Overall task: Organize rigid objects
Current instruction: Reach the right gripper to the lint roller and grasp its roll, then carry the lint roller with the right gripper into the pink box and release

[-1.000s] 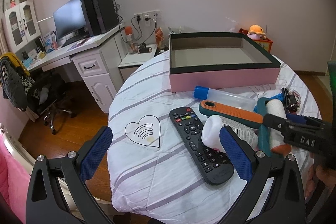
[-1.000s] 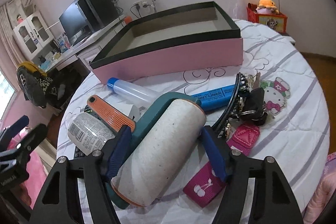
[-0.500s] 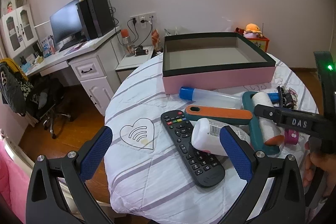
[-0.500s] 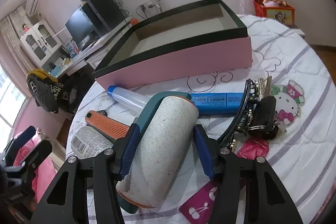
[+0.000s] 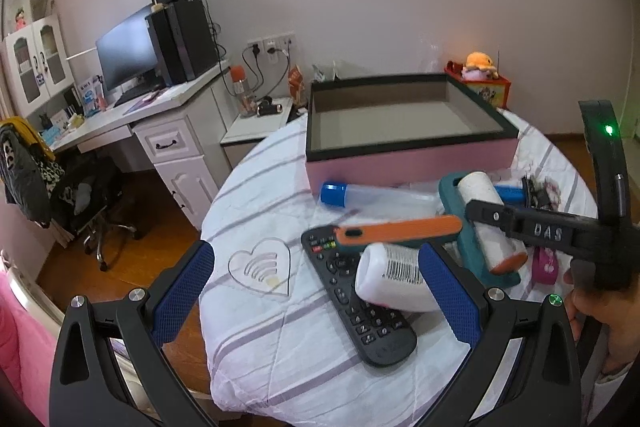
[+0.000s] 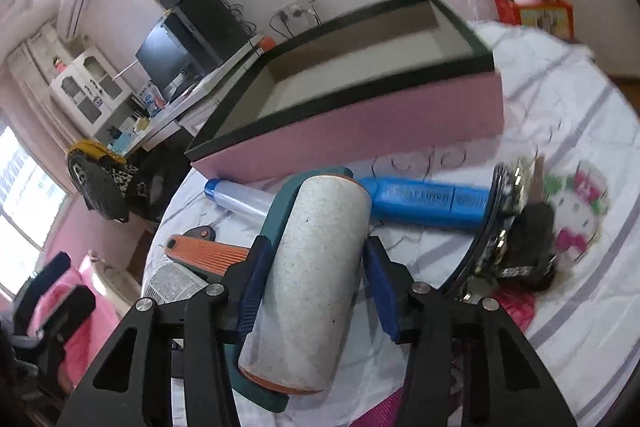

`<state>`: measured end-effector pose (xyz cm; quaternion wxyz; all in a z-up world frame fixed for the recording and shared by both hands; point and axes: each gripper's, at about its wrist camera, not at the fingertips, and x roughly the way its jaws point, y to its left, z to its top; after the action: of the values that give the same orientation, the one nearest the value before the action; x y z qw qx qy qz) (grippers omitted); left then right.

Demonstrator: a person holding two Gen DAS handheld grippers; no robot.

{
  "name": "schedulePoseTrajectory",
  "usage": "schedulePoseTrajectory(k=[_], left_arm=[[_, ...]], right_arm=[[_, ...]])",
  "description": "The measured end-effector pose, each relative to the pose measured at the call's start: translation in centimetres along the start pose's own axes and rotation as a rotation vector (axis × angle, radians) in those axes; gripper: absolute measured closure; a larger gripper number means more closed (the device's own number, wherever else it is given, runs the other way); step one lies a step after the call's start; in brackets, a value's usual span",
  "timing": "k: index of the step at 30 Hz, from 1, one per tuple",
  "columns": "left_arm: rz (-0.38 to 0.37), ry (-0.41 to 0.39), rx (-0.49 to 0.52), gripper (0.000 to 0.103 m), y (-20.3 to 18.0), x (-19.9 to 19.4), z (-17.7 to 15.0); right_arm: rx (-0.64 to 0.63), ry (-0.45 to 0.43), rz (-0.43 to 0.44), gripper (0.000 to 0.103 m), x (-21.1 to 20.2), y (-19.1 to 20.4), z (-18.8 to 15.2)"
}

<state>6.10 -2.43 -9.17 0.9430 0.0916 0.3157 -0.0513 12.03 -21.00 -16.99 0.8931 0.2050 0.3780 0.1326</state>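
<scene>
Blue-padded right tongs [image 6: 316, 291] clamp the lint roller [image 6: 308, 279]; left tongs [image 5: 316, 287] gape, released.

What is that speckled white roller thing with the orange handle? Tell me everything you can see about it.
It looks like a lint roller: a speckled, off-white, papery-looking cylinder with an orange end cap, cradled in a dark teal frame. A ribbed orange handle edged in teal runs off sideways, passing over the black remote and above the white bottle. The right gripper has its blue pads pressed on either side of the roll. Whether it is lifted or rests on the striped cloth cannot be told.
</scene>
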Motion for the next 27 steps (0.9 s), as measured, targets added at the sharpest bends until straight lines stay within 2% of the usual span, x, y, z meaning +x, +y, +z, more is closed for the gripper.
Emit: schedulePoseTrajectory(k=[6, 12, 20, 27], left_arm=[[0.002, -0.035, -0.008, 0.0, -0.1, -0.4, 1.5], [0.003, -0.073, -0.023, 0.0, -0.1, -0.2, 3.1], [0.027, -0.076, -0.042, 0.0, 0.6, 1.7, 5.0], [0.037, -0.055, -0.05, 0.0, 0.5, 4.2, 6.0]], right_arm=[[-0.146, -0.069, -0.047, 0.056, -2.3, 3.0, 2.3], [-0.246, -0.115, -0.038, 0.058, -2.8, 4.7, 5.2], [-0.404, -0.091, -0.072, 0.06, 0.1, 6.5, 9.4], [-0.423, -0.054, -0.074, 0.061, 3.0, 4.9, 12.3]])
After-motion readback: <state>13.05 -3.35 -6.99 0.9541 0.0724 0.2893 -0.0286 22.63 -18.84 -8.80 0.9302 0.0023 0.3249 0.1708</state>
